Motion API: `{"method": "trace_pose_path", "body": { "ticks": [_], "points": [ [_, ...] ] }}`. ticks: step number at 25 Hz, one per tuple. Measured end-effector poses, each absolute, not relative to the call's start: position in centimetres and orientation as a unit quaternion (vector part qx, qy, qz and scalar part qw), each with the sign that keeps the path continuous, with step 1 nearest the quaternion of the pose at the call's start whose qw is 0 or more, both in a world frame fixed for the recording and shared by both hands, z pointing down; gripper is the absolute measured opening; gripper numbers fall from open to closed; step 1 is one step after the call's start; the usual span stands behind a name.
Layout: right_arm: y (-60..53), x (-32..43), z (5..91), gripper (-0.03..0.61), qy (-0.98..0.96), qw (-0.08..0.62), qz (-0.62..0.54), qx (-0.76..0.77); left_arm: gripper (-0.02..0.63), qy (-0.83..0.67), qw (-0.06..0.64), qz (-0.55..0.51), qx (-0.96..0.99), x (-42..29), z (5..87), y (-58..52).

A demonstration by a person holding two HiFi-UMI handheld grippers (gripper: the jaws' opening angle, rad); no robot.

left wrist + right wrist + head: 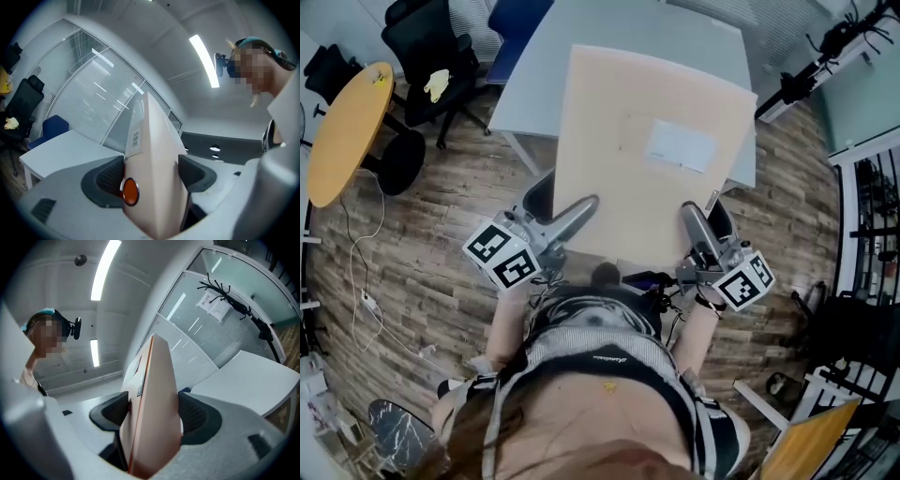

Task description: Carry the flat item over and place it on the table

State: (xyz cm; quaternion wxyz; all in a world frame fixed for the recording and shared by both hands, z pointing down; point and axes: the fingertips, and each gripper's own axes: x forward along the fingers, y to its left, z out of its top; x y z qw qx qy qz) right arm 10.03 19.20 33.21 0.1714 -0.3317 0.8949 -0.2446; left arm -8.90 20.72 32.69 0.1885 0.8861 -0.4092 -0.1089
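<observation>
1. Nearest, just in front of the person's waist, the left gripper (578, 214) and the right gripper (694, 221) each clamp the near edge of the flat item (628, 178), one toward each corner.
2. In both gripper views the ribbed pads press against both faces of the panel with no gap (a firm pinch, by the look of it).
3. The flat item is a pale beige panel with a white label (680, 146). Both gripper views look up along it toward ceiling lights, so I judge it tilted, far edge raised.
4. Beyond it stands the white table (525, 89), which the panel overlaps in the head view. Whether they touch, I cannot tell.
5. The carry looks nearly done. Lowering the panel flat and letting go with both grippers remain.
6. Farthest left are a black office chair (427, 56) and a round wooden table (347, 122).
</observation>
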Motion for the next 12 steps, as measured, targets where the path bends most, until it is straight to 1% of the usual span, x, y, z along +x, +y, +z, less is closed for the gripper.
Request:
{"method": "trace_pose_path", "body": {
  "ticks": [12],
  "points": [
    [14.1, 13.0, 32.8, 0.311, 0.905, 0.165, -0.243, -0.307, 0.357, -0.432, 0.181, -0.117, 0.876, -5.8, 32.5, 16.5]
  ]
}}
